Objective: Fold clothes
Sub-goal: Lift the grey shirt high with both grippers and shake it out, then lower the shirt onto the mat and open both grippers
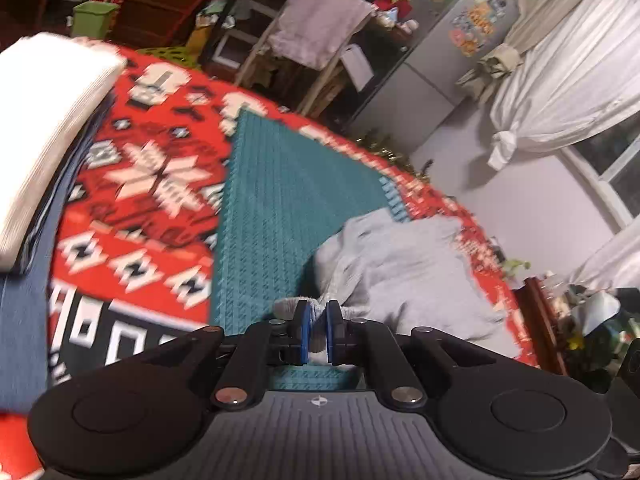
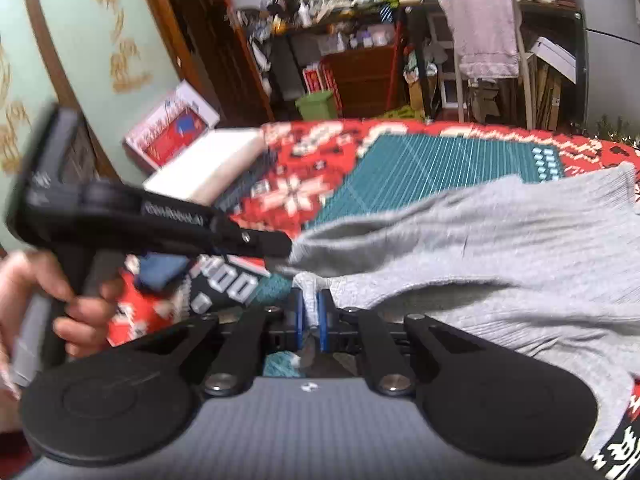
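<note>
The folding of this one has only just begun. Both grippers hold the grey knit sweater [image 2: 480, 248], but it is not flat yet and no fold shows in it. It will probably need to be laid out smooth, have its sides turned in, and then go with the others.

Some work looks done already. At the far corner of the desk [image 1: 160, 208] sits a pile of folded clothes [image 1: 48, 140], with a white one on top and blue ones under it.

The left gripper [image 1: 317, 330] has its blue jaws pressed together on a bunched bit of the sweater's edge. The right gripper [image 2: 311, 322] also has its jaws pinched on a small lump of the grey knit. In the right wrist view the left gripper comes in from the side, and a hand [image 2: 44, 304] holds its handle. The two grippers grab the sweater at spots near each other.

The sweater is light grey and soft, with thin ribbed lines in the knit. It is crumpled and wavy. From the grippers it droops down onto the green cutting mat [image 1: 276, 208] and lies partly on it, in a loose heap. The mat lies on a red patterned cloth with white snowflake shapes that covers the desk. I cannot tell which part of the sweater is a sleeve and which is the hem, as the pictures are blurry.
</note>
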Available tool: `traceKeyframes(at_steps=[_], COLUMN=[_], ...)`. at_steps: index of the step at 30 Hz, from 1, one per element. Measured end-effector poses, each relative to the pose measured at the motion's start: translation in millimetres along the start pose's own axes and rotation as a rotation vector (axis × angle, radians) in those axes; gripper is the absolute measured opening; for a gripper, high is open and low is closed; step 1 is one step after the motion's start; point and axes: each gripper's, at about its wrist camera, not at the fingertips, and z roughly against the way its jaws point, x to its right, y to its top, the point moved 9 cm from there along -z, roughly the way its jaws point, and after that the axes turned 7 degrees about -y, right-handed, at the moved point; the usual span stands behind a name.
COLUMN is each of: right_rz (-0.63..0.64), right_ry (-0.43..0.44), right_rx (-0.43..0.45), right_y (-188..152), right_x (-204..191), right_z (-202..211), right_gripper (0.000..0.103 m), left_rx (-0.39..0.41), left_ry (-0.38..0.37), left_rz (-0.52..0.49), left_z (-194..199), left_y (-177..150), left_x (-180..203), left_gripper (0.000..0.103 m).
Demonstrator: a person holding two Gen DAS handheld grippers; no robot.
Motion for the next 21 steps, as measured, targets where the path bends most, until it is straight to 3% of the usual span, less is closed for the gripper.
traceKeyframes(at_steps=[2,6,7,12,16,21], right_rz=[0.0,-0.016,-0.021,-0.07,-0.114,-0.167], right_ry=[0.009,0.025,0.029,0.049,0.029,-0.025], right_rx=[-0.022,-0.028,-0.022,0.011,0.041,0.053], right_y=[0.1,9.7,10.7,19.6,26.3,27.0], right_x=[1.9,13.4,14.5,26.1,46.0,73.3], right_z=[-16.4,-14.7,-10.8,15.2,37.6,51.9], right_gripper=[0.009,0.014,0.018,0.028,0.034,0.035], left_rx=[-0.004,-0.023,-0.029,-0.07,-0.095,-0.121], left_ry=[0.018,0.03,0.03,0.009,-0.056,-0.097], left_rz=[-0.008,-0.015,-0.016,0.041,0.129,0.126], left_z=[-0.9,-2.2,-2.4,3.8,7.9,9.6], left_y=[-4.7,-10.1,-11.5,-26.5,-40.4,-54.1], left_x=[-0.7,1.7,2.6,5.3,7.4,21.1], left_gripper=[0.01,0.04,0.042,0.048,0.048,0.047])
